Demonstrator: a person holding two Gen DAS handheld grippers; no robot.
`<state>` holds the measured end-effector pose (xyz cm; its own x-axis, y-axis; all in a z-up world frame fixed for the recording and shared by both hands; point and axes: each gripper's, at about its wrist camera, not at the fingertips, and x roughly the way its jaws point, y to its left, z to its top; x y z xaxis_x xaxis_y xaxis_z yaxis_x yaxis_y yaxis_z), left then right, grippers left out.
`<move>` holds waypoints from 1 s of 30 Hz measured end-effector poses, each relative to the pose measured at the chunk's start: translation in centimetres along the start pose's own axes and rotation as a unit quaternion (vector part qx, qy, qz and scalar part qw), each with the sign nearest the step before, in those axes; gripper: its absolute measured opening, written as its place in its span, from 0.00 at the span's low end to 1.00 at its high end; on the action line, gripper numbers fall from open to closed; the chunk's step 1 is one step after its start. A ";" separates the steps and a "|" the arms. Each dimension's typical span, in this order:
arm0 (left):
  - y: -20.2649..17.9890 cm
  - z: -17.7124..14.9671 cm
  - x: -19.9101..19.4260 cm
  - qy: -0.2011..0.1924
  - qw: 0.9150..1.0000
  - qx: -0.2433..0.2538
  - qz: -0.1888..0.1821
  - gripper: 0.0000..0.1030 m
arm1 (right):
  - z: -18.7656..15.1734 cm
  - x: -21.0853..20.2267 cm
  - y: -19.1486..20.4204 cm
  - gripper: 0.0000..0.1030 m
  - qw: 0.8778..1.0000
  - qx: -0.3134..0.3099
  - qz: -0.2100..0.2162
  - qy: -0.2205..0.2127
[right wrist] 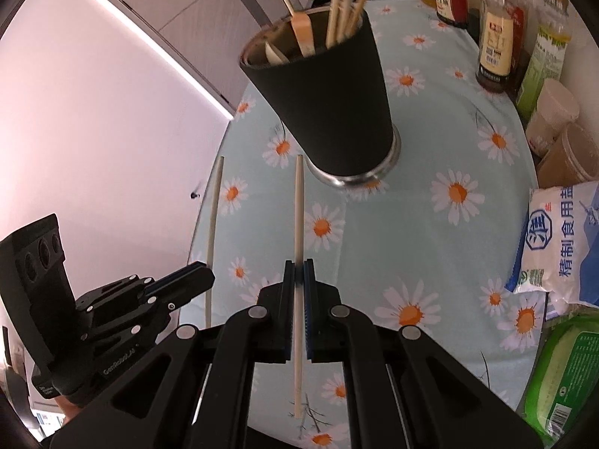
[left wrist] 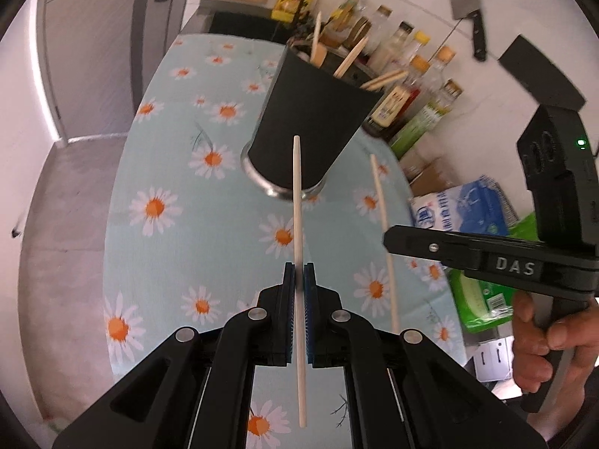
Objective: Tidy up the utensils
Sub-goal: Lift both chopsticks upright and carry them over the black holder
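A black utensil cup [left wrist: 310, 123] with a steel base stands on the daisy tablecloth and holds several wooden chopsticks and a spoon; it also shows in the right wrist view [right wrist: 329, 97]. My left gripper [left wrist: 298, 273] is shut on a wooden chopstick [left wrist: 297, 202] that points at the cup. My right gripper [right wrist: 298, 269] is shut on a second chopstick [right wrist: 298, 209], also pointing toward the cup. Each gripper appears in the other's view, the right one [left wrist: 397, 239] and the left one [right wrist: 204, 275], with its chopstick [left wrist: 382, 224] [right wrist: 213, 217].
Sauce bottles [left wrist: 404, 71] line the back edge of the round table [left wrist: 168, 157]. A salt bag [right wrist: 561, 239] and a green packet [right wrist: 561, 370] lie at the right. Jars [right wrist: 554, 119] stand by the wall. A cleaver [left wrist: 468, 7] hangs on the wall.
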<state>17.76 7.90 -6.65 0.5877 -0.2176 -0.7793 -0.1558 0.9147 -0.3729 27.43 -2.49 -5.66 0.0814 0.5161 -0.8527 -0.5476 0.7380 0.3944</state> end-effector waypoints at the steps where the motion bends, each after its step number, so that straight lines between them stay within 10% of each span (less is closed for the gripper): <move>1: 0.0 0.2 -0.2 -0.002 1.000 0.004 -0.003 0.03 | 0.1 -0.1 0.2 0.05 1.000 0.001 -0.003 -0.003; 30: -1.6 12.1 -4.5 -0.135 0.980 0.106 -0.100 0.03 | 8.9 -7.4 3.2 0.05 0.978 -0.021 0.012 -0.207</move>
<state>25.01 11.56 3.52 0.7829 -0.3277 -0.5288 0.1361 0.9197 -0.3683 32.55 -0.08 4.95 0.3940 0.6712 -0.6279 -0.5861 0.7097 0.3909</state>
